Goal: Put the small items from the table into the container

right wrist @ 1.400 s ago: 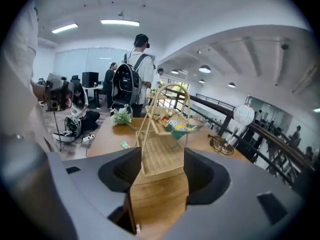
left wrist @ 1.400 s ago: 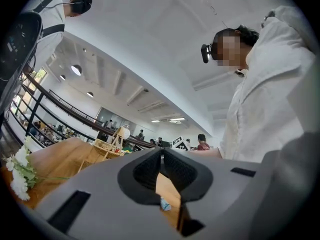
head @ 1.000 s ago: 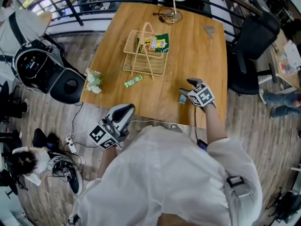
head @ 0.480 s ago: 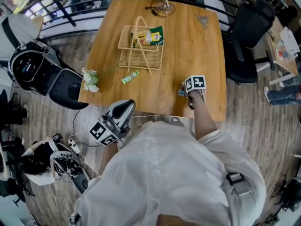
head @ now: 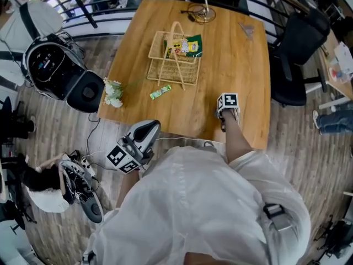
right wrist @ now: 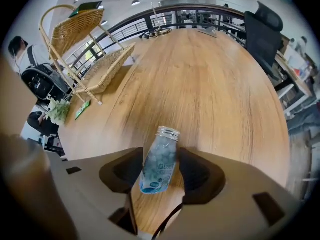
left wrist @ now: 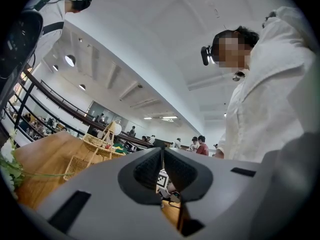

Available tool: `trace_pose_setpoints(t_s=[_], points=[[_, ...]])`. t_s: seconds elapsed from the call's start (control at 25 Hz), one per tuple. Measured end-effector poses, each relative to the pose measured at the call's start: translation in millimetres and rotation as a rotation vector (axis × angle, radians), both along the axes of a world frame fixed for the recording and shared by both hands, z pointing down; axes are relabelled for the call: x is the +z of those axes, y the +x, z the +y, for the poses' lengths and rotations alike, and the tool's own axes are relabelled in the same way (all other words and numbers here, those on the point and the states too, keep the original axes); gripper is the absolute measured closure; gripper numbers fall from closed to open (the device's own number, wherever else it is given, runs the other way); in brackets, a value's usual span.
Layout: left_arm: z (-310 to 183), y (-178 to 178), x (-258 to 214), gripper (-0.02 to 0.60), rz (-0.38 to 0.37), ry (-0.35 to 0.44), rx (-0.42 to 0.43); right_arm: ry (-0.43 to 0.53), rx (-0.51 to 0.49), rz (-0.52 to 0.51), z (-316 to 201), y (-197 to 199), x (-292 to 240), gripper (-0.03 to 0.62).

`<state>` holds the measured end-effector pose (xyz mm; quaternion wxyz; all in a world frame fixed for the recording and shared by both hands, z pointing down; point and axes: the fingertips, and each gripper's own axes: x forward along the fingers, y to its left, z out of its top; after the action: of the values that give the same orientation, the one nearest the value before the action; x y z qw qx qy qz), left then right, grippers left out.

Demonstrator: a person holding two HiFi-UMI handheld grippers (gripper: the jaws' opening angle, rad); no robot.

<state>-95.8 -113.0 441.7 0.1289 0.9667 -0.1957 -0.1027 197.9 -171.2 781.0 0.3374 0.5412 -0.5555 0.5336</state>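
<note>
Now the right claw (right wrist: 159,176) points down over the small clear bottle (right wrist: 160,156), which lies on the surface (head: 220,54) well apart from the wicker basket (head: 171,70), nearer the person. Its jaws are closing with the bottle between them, and the pads seemingly do not press on it. Centre the pads on the round body, not the cap, or it may roll; the left claw (left wrist: 163,171) is pressed together, empty

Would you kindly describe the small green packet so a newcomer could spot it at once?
On the wooden table, find the wicker basket with the tall handle. The green packet lies flat on bare wood just off the basket's near corner. It alone is a slim green strip outside the basket.
</note>
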Motion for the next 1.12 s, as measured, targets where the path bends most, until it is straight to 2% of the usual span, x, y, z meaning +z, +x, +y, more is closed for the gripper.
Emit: trace_pose_setpoints(t_s=[0.12,0.24,0.8,0.96,1.12], points=[[0.8,-3.0,1.3,0.574,0.004,0.002,-0.005,0.008,-0.041,0.057,2.4,2.0,1.3,0.401],[2.0,-3.8,1.4,0.574,0.009,0.003,-0.003,0.007,-0.074,0.083,5.1,1.5,1.8,0.402],[1.6,-6.2,0.8,0.574,0.013,0.006,-0.011,0.058,-0.093,0.046,4.5,1.6,-2.4,0.408],[1.7,-6.7,-0.3,0.574,0.010,0.009,-0.017,0.117,-0.067,0.010,-3.4,3.2,-17.0,0.408],[1.7,-4.5,-1.4,0.574,0.012,0.009,-0.014,0.231,-0.049,-0.009,-26.7,10.4,-51.7,0.408]])
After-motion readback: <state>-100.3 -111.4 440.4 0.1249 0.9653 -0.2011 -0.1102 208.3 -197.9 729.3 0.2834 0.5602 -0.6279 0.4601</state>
